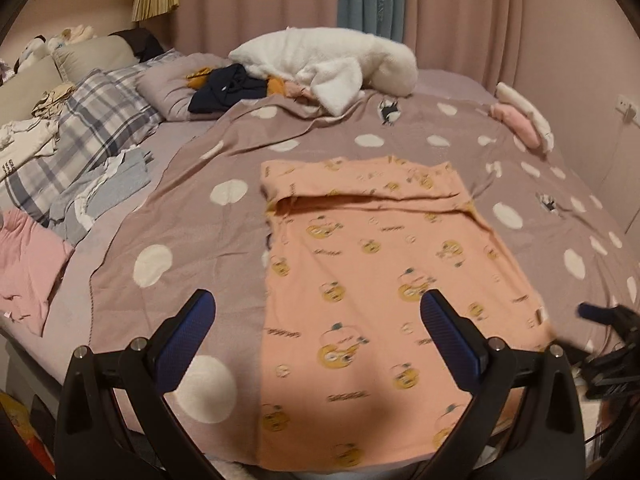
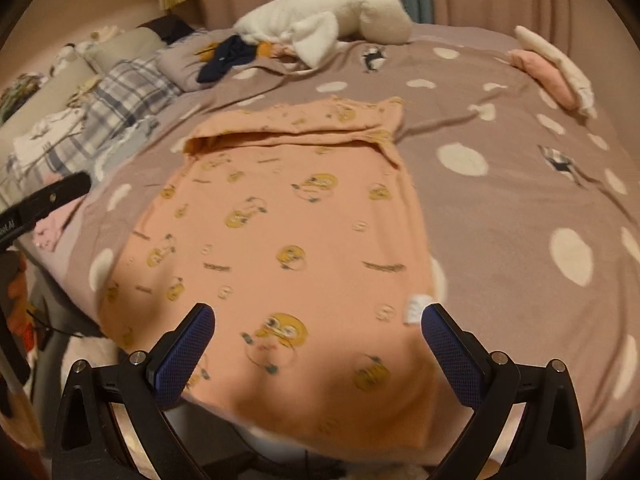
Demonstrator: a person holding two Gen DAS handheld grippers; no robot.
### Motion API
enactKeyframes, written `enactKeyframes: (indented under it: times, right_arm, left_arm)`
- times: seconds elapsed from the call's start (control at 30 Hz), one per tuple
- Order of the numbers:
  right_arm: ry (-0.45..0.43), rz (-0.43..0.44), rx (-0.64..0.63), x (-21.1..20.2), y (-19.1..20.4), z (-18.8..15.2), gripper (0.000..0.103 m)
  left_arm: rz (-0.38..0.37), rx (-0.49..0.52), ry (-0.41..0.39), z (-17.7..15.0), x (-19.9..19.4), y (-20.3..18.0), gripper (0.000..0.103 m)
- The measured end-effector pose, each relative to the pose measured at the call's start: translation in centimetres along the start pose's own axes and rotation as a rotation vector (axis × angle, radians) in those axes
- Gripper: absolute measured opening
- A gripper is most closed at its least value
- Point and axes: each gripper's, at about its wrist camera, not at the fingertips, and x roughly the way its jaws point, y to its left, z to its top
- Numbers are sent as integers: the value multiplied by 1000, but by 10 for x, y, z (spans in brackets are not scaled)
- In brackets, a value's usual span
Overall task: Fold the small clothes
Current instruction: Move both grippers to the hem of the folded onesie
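A small peach garment point(image 1: 380, 272) printed with yellow cartoon figures lies flat on the mauve polka-dot bedspread point(image 1: 192, 240). Its far end is folded over toward me. It also shows in the right wrist view point(image 2: 288, 240), with a white label at its near right edge. My left gripper point(image 1: 318, 316) is open and empty above the garment's near left part. My right gripper point(image 2: 318, 328) is open and empty above the garment's near right part; its tip also shows at the right edge of the left wrist view point(image 1: 600, 314).
A white plush blanket point(image 1: 328, 60) and dark clothes point(image 1: 224, 88) lie at the far side. Plaid pillows point(image 1: 92, 128), blue-grey clothes point(image 1: 104, 188) and a pink garment point(image 1: 28, 264) lie left. Folded pink and white items point(image 1: 524, 120) sit far right. Curtains hang behind.
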Motion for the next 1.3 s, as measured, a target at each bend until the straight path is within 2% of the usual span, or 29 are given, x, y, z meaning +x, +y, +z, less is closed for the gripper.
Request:
enactKeyframes:
  times: [0.2,0.3,0.4,0.53,0.67,0.73,0.87,1.07,1.2,1.3]
  right_arm:
    - [-15,-32,41,-11,-6,-5,103]
    - [6,21,81,-5,-9,-14,103]
    - [66,75,144,8,-19,-32,103]
    - [141,46,204,21,-37,-48,103]
    - [143,95,309,25,-58,-53,103]
    - [137,116,332,23,-64,-53,103]
    - [143,56,301,20,-64,-54,103]
    - [170,53,306,20,-74,-60,103]
    - [183,46,297,21,-76,-63,103]
    - [190,50,275,22,-73,-65,103]
  left_arm:
    - [-101,-73,50,-19,15,13,102]
    - [-140,-134,98,-38,26,19,102]
    - [-168,-194,147,-58,33,31,102]
    - [-215,-320,208,-84,39,55,102]
    - [-269,-422,231,-100,41,71,102]
    - [-283,-440,220,-102,38,73,102]
    - [-308,-423,218,-104,33,69,102]
    - [-404,-425,257,-112,33,71,102]
    - [-507,-472,296,-123,34,71,102]
    - [-561,-471,316,-126,34,67,101]
